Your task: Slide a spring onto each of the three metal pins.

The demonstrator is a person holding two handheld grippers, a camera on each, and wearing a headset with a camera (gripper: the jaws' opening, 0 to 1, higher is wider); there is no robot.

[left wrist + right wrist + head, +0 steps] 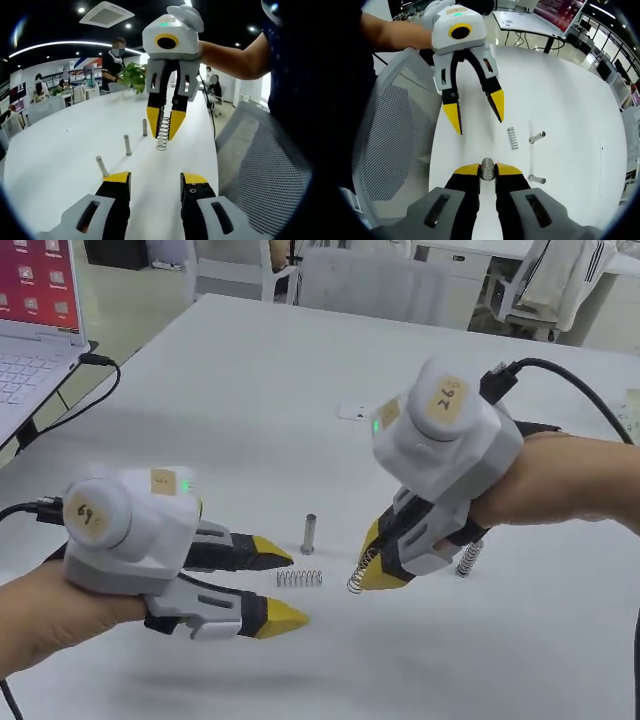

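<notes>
**One spring pinched, one loose — and a thin pin to hit**

Nearest the person, the left gripper (280, 585) hangs released with its jaws spread and nothing in them, just short of the bare pin (309, 535). A loose spring (299, 578) lies flat on the white table (250, 420) at that pin's foot, on the person's side. Just right of the pin, the right gripper (375, 560) is clenched on the held spring (358, 573), whose coils poke out slanted below the yellow tips.

That slant looks like the main risk. If the spring comes down off the pin's line, its bottom coil would likely catch the pin's top edge, and the spring could buckle or flick out of the grip. The pin is slim and seems to stand free, so a sideways nudge might tip it. A careless left tip could also send the loose spring rolling.

Nothing stands between the held spring and the bare pin. Beyond it, the left gripper view shows a second bare pin (128, 145), and farther along a far pin (469, 558) that seems to wear a spring already. Well past the pins sit a small white card (350, 410), then a laptop (30, 330) with its cable (95, 390) — all clear of the work.
</notes>
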